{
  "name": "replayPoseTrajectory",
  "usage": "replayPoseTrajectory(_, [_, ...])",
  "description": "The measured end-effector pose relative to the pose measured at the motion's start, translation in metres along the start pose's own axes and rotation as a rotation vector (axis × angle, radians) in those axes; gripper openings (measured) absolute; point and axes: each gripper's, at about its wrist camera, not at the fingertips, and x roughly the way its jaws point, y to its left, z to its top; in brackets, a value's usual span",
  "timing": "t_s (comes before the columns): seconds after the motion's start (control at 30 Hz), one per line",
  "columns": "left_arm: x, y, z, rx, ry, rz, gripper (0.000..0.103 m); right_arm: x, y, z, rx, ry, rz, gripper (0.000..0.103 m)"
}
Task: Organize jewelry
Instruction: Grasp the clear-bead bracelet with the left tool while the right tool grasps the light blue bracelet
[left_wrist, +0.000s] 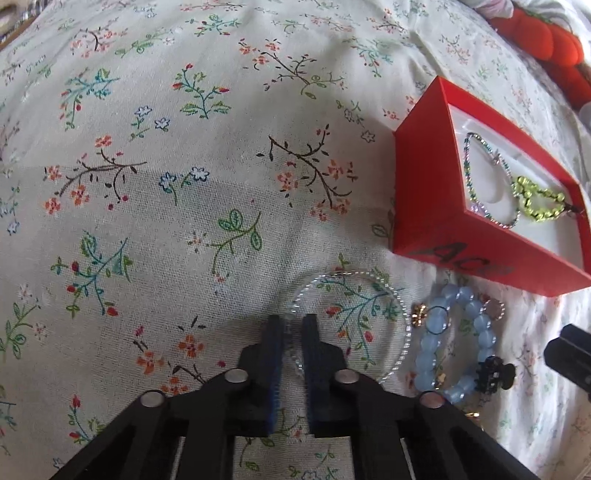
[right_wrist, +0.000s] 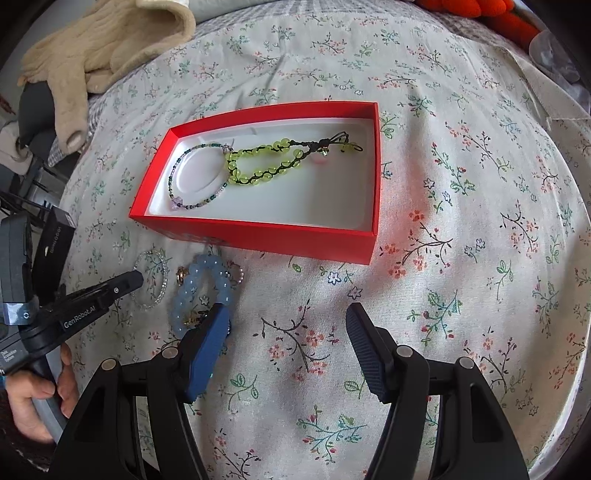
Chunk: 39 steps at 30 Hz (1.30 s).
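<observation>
Left gripper (left_wrist: 293, 325) fingers pinched on clear bead bracelet (left_wrist: 402, 317), grip point blurred.

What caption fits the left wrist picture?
Left gripper shut on clear bracelet, beside red box.

Home setting, most likely a bedroom or living room.
Soft, creased floral cloth (right_wrist: 443, 184) spread as the surface; knitted beige gloves (right_wrist: 99, 48) dropped at its far edge, orange plush toy (left_wrist: 554, 44) beside it, red gift box (right_wrist: 258, 232) of beaded bracelets (right_wrist: 266, 162); daylight falling across.
</observation>
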Motion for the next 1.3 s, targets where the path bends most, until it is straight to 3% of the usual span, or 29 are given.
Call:
replayPoseTrajectory(0.33, [-0.012,-0.006,-0.004,0.051,-0.031,-0.016,0.000,0.014,0.010,0.008,0.043,0.025,0.077,0.066])
replayPoseTrajectory(0.43, [-0.018,-0.003,-0.007,0.054,-0.038,-0.020,0.000,0.024,0.017,0.013,0.055,0.049,0.104,0.034])
replayPoseTrajectory(0.57, [-0.021,0.002,-0.011,0.048,-0.035,-0.023,0.000,0.038,0.025,0.016,0.078,0.072,0.116,0.022])
replayPoseTrajectory(1.1, [-0.017,0.005,-0.013,0.039,-0.021,-0.017,0.000,0.056,0.045,0.012,0.030,0.070,0.086,0.012])
replayPoseTrajectory(1.3, [-0.031,-0.002,-0.013,0.050,-0.066,-0.034,0.000,0.042,0.052,0.010,0.008,0.044,0.100,0.012])
